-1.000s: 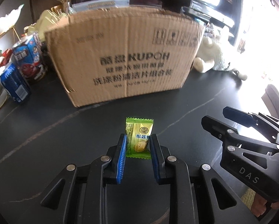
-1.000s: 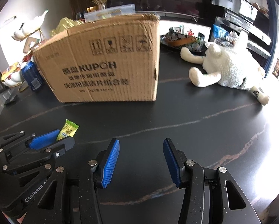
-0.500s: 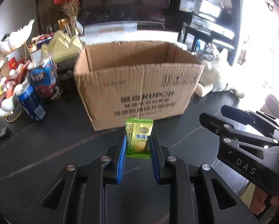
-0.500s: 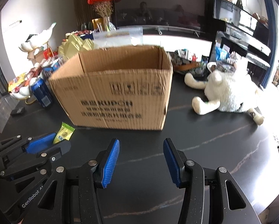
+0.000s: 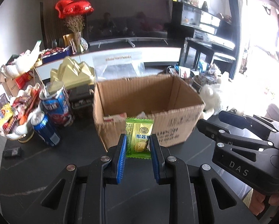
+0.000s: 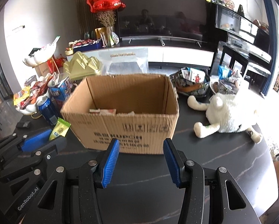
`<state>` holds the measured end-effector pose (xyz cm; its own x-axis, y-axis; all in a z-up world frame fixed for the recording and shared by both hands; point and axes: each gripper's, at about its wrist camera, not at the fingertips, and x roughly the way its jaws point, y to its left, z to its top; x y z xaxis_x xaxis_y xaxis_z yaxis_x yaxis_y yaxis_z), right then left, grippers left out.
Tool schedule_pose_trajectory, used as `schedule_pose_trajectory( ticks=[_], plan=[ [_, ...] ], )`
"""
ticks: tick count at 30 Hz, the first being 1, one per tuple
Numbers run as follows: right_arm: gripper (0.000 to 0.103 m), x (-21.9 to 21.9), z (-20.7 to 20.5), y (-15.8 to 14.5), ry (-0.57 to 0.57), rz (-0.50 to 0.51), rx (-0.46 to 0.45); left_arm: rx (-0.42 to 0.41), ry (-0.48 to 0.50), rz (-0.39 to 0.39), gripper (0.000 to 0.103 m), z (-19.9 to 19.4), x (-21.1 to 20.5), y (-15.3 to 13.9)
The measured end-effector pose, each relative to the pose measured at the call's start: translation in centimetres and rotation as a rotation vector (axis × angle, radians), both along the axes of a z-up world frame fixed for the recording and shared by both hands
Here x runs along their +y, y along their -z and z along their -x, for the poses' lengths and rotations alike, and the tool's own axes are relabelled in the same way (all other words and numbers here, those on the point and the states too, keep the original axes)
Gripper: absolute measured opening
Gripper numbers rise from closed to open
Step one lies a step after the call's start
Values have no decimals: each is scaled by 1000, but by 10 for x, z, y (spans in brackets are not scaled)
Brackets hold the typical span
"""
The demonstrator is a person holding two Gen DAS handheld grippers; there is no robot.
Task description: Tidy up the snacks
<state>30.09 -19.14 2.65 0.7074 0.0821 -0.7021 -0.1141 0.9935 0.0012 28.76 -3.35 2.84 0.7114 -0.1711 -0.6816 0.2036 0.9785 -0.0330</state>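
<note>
At the far left of the dark surface, a white dish heaped with snack packets stands beside a blue can and a taller blue snack carton. Next comes the left hand-held gripper, raised off the surface and aimed forward at the near wall of the open cardboard box. Its blue pads pinch a green durian candy packet by its side edges, holding it upright in front of the box and below the rim. Inside the box, a few packets lie on the bottom. In the right wrist view, the same candy juts up from the left tool's fingers, just left of the box corner. The right hand-held gripper hovers level with it, to its right, fingers spread wide with nothing between them, pointing at the box front. Further right, a white plush toy lies on the surface, near the box but apart from it.
</note>
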Motion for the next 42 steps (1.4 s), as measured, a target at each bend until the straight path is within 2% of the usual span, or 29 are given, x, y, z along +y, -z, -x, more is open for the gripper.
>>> schedule_pose_trajectory(
  ticks=[4,14,27,28,30,35,36,38,42],
  plan=[
    [50,2,-9,-14,1,22,-16,-4,4,11,25,-10,2,-12],
    [50,5,-41,-37,3,41,-6,-11,5,-22,25,-42,-1,-33],
    [50,5,-89,-33,7,53,43,45,-1,-63,26,-106,-9,-28],
    [50,5,-91,-32,8,58,45,46,-14,-69,27,-111,-9,-26],
    [50,6,-97,-30,7,63,53,41,-26,-82,37,-114,-9,-25],
    [50,6,-102,-25,6,62,65,41,-50,-86,48,-111,-2,-20],
    [52,7,-102,-24,4,59,68,35,-62,-98,50,-109,-1,-19],
    [63,8,-101,-22,3,62,69,17,-91,-138,54,-104,1,-18],
    [63,10,-92,-20,2,70,64,-1,-131,-149,61,-90,10,-19]
  ],
)
